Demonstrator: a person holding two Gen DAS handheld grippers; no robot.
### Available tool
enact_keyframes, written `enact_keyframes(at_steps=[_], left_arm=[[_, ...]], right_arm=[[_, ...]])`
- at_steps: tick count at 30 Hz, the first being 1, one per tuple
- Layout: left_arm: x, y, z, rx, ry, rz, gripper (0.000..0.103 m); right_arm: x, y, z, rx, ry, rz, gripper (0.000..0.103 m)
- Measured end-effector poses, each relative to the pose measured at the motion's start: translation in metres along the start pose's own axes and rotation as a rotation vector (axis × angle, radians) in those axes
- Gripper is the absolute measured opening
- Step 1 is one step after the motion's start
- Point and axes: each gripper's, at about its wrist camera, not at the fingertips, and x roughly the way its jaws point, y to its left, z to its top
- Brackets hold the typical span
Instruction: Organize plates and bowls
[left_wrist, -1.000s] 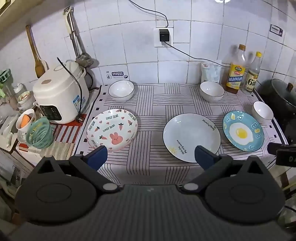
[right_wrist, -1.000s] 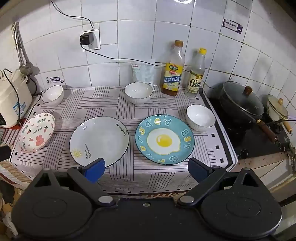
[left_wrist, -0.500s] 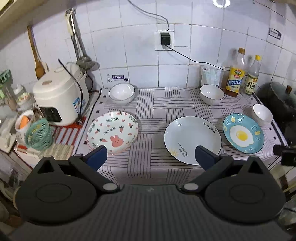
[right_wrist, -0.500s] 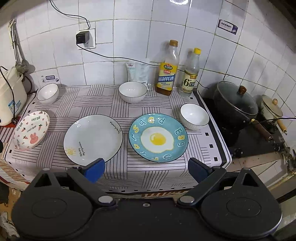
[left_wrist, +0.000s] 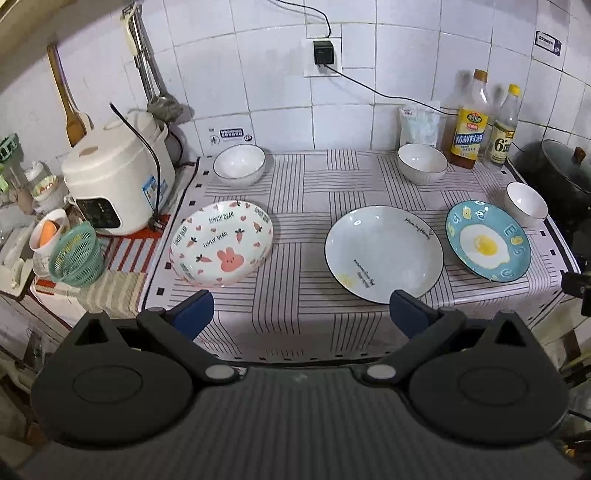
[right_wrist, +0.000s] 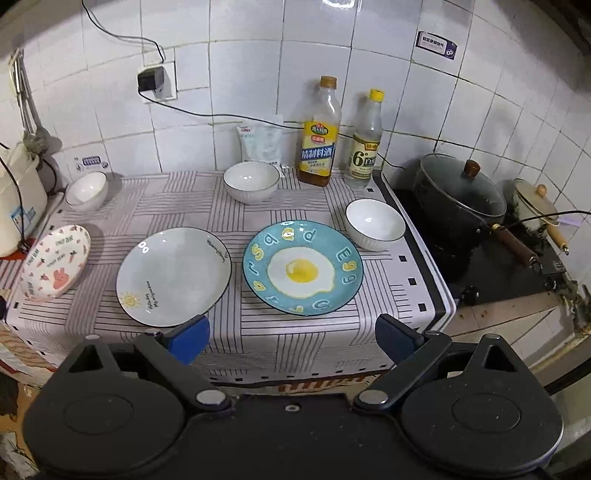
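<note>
On the striped cloth lie a rabbit-print plate (left_wrist: 221, 243) (right_wrist: 55, 266), a white plate (left_wrist: 384, 254) (right_wrist: 173, 275) and a blue egg plate (left_wrist: 487, 240) (right_wrist: 303, 267) in a row. Three white bowls stand behind them: back left (left_wrist: 239, 163) (right_wrist: 86, 190), back middle (left_wrist: 422, 162) (right_wrist: 251, 181), and right (left_wrist: 526, 203) (right_wrist: 375, 223). My left gripper (left_wrist: 301, 314) hangs open above the front edge, between the rabbit plate and the white plate. My right gripper (right_wrist: 291, 339) is open too, in front of the egg plate. Neither holds anything.
A rice cooker (left_wrist: 114, 177), a green basket (left_wrist: 75, 254) and cups stand left of the cloth. Two bottles (right_wrist: 319, 133) and a packet (right_wrist: 262, 140) line the tiled wall. A dark lidded pot (right_wrist: 458, 195) sits on the stove (right_wrist: 498, 266) at right.
Both grippers have drawn back and up from the counter, so the dishes look smaller and lower in view. The dishes have not moved; both grippers stay open.
</note>
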Motion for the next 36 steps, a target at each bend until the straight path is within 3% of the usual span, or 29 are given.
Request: enact_keyframes(at_steps=[9, 31, 36], left_arm=[[0.001, -0.007, -0.002, 0.016, 0.004, 0.009, 0.103], [-0.003, -0.017, -0.002, 0.028, -0.015, -0.008, 0.103], [0.002, -0.015, -0.002, 0.035, 0.002, -0.011, 0.103]], right_arm=[[-0.005, 0.003, -0.002, -0.033, -0.055, -0.007, 0.098], [-0.003, 0.004, -0.006, -0.051, -0.077, -0.029, 0.099], [-0.015, 0.004, -0.006, -0.045, -0.135, 0.050, 0.099]])
